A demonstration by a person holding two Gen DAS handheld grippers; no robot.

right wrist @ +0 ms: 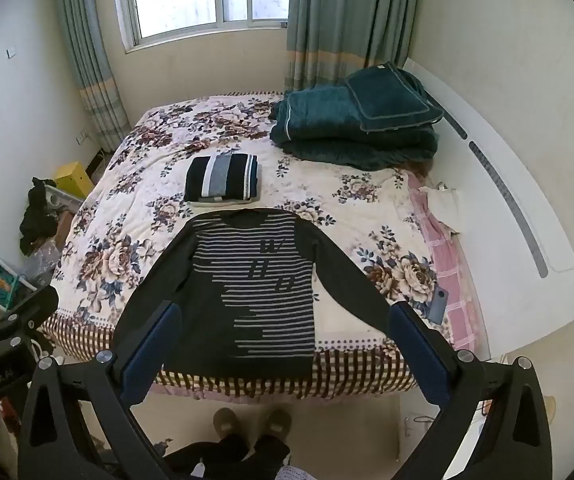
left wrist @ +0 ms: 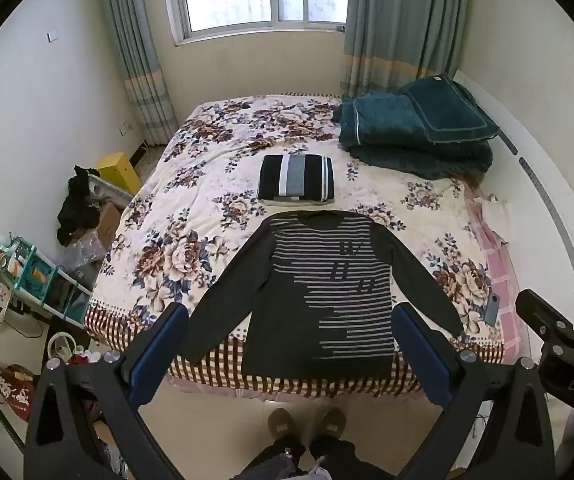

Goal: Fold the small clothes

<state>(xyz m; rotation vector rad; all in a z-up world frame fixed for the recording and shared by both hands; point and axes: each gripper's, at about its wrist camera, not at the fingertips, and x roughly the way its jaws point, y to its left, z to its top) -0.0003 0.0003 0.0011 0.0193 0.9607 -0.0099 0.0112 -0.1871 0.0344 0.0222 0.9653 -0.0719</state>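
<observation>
A striped sweater (left wrist: pixel 323 292) lies flat on the bed (left wrist: pixel 191 184), folded clothes (left wrist: pixel 297 179) just beyond it. Left tool (left wrist: pixel 293 342) and right tool (right wrist: pixel 283 340) hang wide open, empty.

One spread shirt (left wrist: pixel 319 292), one folded stack (left wrist: pixel 297 180)

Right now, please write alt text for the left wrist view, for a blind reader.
A dark striped shirt lies flat on a floral bed, sleeves spread, between the open left gripper fingers. Beyond it sit a folded pile and a teal quilt.
</observation>
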